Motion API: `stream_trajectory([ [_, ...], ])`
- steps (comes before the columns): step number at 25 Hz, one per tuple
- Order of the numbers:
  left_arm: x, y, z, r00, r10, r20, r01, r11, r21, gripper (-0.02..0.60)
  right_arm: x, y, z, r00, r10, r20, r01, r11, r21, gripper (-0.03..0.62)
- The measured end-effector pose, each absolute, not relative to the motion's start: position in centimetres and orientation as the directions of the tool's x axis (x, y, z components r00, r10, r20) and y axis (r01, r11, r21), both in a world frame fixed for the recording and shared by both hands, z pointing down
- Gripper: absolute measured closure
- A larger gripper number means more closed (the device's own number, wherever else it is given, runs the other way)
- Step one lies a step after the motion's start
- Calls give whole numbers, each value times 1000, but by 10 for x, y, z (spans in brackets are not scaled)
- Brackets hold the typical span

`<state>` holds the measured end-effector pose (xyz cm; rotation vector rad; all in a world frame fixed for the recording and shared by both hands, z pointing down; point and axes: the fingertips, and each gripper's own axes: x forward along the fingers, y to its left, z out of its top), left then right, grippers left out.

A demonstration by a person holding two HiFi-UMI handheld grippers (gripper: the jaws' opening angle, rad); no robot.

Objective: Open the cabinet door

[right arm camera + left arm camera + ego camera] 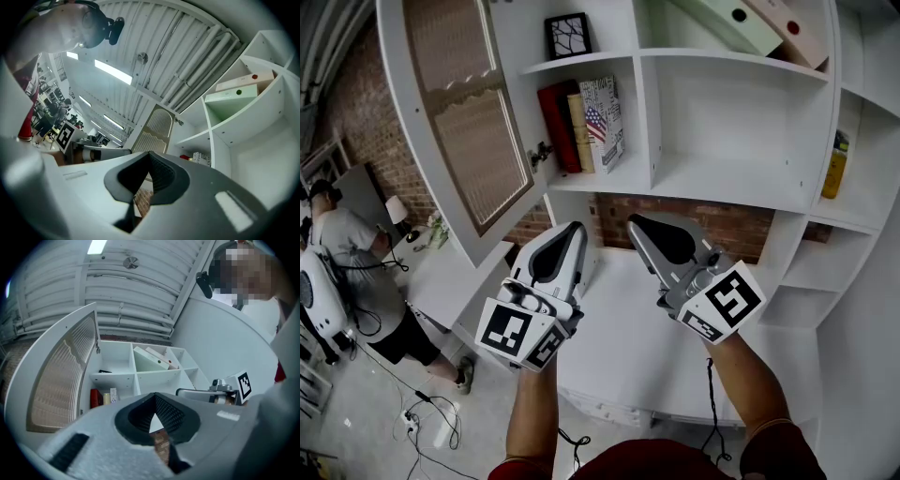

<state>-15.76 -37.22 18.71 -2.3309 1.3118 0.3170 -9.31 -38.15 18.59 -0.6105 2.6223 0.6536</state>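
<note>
The cabinet door [464, 122], white-framed with a tan woven panel, stands swung wide to the left of the white shelf unit [741, 122]. It also shows in the left gripper view [61, 380] and the right gripper view [157, 129]. My left gripper [570, 234] is below the open compartment, apart from the door, with its jaws shut on nothing [154, 398]. My right gripper [639, 227] hangs beside it in front of the brick back wall. It is also shut and holds nothing [149, 155].
Books [586, 127] and a framed picture [568, 36] sit in the opened compartment, with folders [750, 23] upper right and a yellow bottle [835, 169] far right. A white counter [628, 347] lies below the grippers. A person [347, 262] stands at left, with cables on the floor.
</note>
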Motion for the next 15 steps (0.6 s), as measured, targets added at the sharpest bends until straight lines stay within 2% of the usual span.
stream_trajectory([
  [15, -153, -376, 195, 533, -749, -393, -846, -469, -253, 574, -85, -384, 192, -831, -333, -446, -500, 798, 336, 583],
])
